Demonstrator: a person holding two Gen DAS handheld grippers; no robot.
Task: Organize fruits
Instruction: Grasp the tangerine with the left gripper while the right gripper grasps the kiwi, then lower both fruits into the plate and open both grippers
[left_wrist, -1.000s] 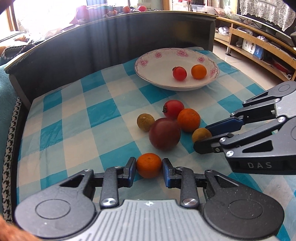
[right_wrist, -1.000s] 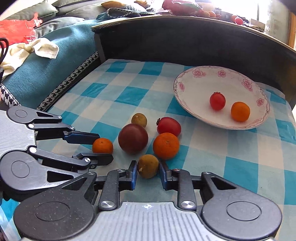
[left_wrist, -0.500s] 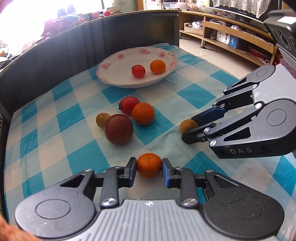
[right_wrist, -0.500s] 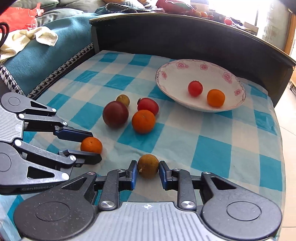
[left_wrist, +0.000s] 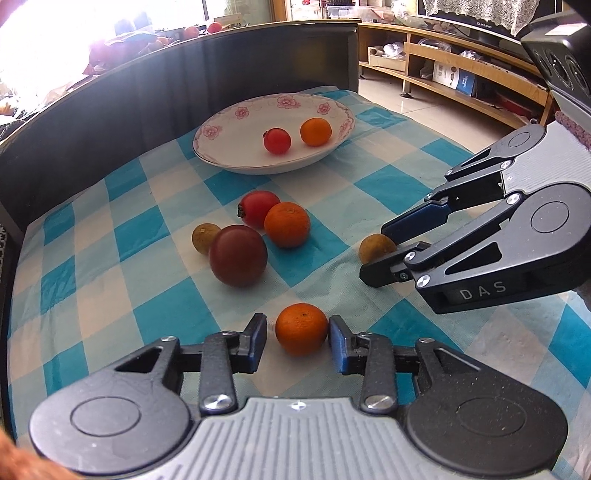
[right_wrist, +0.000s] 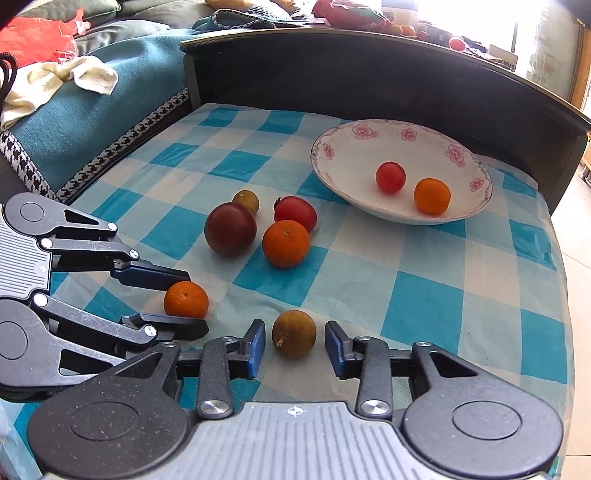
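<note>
Jaws gaping, left gripper (left_wrist: 298, 338) is straddling a mandarin (left_wrist: 301, 328); right gripper (right_wrist: 294, 345) is loosely flanking a longan (right_wrist: 294, 333), open cloth (right_wrist: 436, 288) stretching rightward.

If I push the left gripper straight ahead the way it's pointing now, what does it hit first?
The small orange, which already sits between the open fingers of the left gripper. Past that, the line seems to run toward the dark purple fruit, though the fisheye leaves depth and exact heading uncertain.
</note>
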